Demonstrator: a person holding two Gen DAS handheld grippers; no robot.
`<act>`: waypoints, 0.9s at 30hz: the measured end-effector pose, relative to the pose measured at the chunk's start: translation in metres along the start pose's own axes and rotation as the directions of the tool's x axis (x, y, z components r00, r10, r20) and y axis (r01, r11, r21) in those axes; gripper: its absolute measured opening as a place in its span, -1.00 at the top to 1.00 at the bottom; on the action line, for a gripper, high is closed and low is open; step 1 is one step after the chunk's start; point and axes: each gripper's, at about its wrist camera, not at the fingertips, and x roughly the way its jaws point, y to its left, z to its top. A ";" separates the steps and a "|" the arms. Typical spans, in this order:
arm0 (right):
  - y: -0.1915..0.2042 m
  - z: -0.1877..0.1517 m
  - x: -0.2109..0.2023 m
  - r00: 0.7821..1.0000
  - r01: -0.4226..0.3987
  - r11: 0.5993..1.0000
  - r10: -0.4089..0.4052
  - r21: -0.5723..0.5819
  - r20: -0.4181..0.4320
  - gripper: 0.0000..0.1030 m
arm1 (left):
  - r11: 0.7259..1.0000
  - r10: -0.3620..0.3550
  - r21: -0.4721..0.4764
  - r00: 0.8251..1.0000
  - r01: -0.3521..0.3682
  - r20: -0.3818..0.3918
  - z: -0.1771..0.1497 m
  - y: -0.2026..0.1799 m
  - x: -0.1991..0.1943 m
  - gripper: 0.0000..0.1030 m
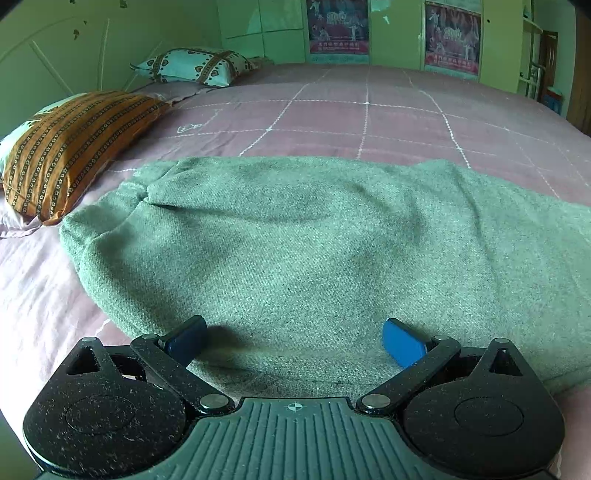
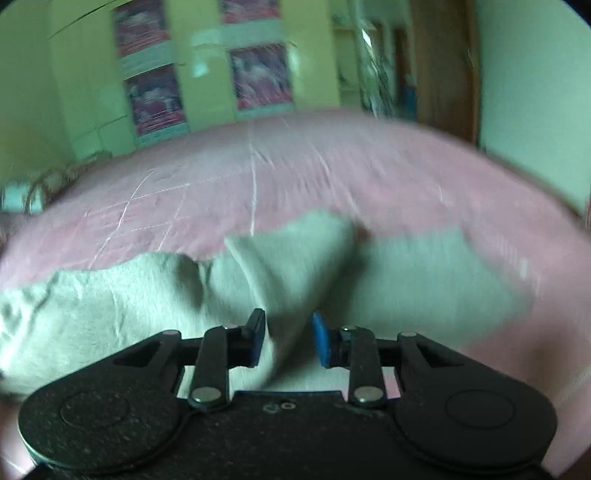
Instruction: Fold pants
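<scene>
Left wrist view: the green pants (image 1: 314, 240) are seen lying on the bed (image 1: 369, 118), near the close edge. They look thick and woolly. They are laid over themselves in a long, puffy bundle that runs from left to right, so at least one fold seems to be made already. The left end is bunched and rounded, not flat. The left tool (image 1: 295, 345) is held just over the near part of the pants. Its two blue pads are spread wide, and nothing is pinched between them.

In the right wrist view, the picture is blurred. The right tool (image 2: 289, 339) is seen with its pads a little apart. A raised flap of the pants (image 2: 295, 266) stands up between the pads. The cloth does not look squeezed, so it seems to have been let go, but this is a guess because of the blur.

More is judged to be left: the raised flap has to be laid flat, the bunched end smoothed, and maybe one more fold made to get a neat small pile.

A striped orange pillow (image 1: 74, 147) and a pale heart-patterned pillow (image 1: 195, 66) are seen at the far left of the bed. Posters (image 1: 338, 26) are stuck on the green cupboard doors far behind. Some writing is printed on them, but it is too small to be read. No label is seen on the pants.
</scene>
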 end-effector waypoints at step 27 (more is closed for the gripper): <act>-0.036 -0.006 0.002 0.999 0.034 0.996 -0.035 -0.087 -0.006 0.66 | 0.993 0.079 0.088 0.997 -0.077 -0.014 0.001 -0.011 -0.002 -1.00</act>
